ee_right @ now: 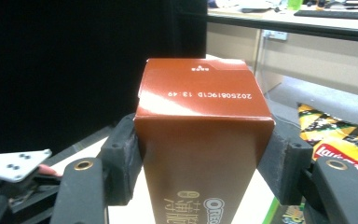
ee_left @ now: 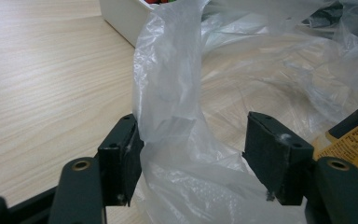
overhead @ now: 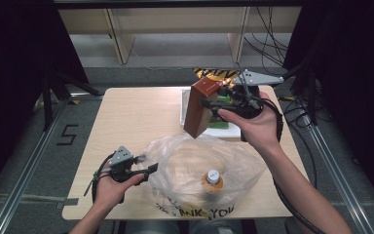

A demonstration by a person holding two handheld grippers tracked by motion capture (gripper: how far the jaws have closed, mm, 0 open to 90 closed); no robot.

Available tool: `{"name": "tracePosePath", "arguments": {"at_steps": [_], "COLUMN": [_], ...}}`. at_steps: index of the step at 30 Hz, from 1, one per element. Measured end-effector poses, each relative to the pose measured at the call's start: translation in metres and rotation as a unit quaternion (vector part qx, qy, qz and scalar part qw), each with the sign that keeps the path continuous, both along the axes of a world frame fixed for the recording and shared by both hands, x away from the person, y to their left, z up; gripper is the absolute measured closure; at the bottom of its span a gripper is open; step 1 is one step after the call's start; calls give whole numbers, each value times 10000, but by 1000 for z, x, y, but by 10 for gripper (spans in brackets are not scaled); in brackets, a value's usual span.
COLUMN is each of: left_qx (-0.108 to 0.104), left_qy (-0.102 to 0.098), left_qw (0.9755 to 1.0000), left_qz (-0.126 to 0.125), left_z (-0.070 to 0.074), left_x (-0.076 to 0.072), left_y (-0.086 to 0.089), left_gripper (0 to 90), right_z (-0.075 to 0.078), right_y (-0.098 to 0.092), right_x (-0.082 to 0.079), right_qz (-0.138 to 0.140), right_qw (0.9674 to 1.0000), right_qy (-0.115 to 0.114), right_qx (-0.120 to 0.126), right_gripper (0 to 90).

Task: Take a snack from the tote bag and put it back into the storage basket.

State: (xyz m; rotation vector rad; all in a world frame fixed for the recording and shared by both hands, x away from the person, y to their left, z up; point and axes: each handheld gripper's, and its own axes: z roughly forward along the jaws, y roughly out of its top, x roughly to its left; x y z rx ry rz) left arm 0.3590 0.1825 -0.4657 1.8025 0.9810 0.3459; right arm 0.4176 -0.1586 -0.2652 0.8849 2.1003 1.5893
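Plastic bag (overhead: 195, 180): lying open at the near edge of the worktop (overhead: 126, 122), printed lettering facing the near edge.
Bottle (overhead: 213, 179): standing inside the bag, cap up.
Left gripper (overhead: 146, 168): resting low at the bag's left rim; jaws standing apart, a fold of film (ee_left: 168, 93) rising between them against one pad, clear of the other.
Right gripper (overhead: 213, 103): hovering above the bag's far side, clamping the brown box (overhead: 200, 108) on both flanks, box tilting.
White tray (overhead: 187, 114): sitting beyond, behind the box.
Snack packet (ee_right: 340, 135): showing farther off, yellow and black.
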Motion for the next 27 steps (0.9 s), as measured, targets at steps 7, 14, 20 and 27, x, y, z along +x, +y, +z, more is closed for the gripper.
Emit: {"name": "tracePosePath", "arguments": {"at_steps": [7, 14, 20, 27], "left_qx": [-8, 19, 29, 22], "left_qy": [3, 11, 22, 31], "left_qw": [10000, 10000, 10000, 10000], "left_qz": [-3, -10, -5, -16], "left_z": [0, -1, 0, -1], "left_x": [0, 0, 0, 0], "left_y": [0, 1, 1, 1], "left_gripper": [372, 372, 372, 372], "right_z": [-9, -21, -31, -46], "right_y": [2, 7, 11, 12], "right_x": [24, 42, 60, 80], "right_qz": [-330, -508, -659, -917], "right_qw": [9994, 9985, 9974, 9949], "right_qy": [-72, 118, 58, 211], "right_qx": [-93, -165, -296, -373], "right_gripper": [389, 389, 389, 389]}}
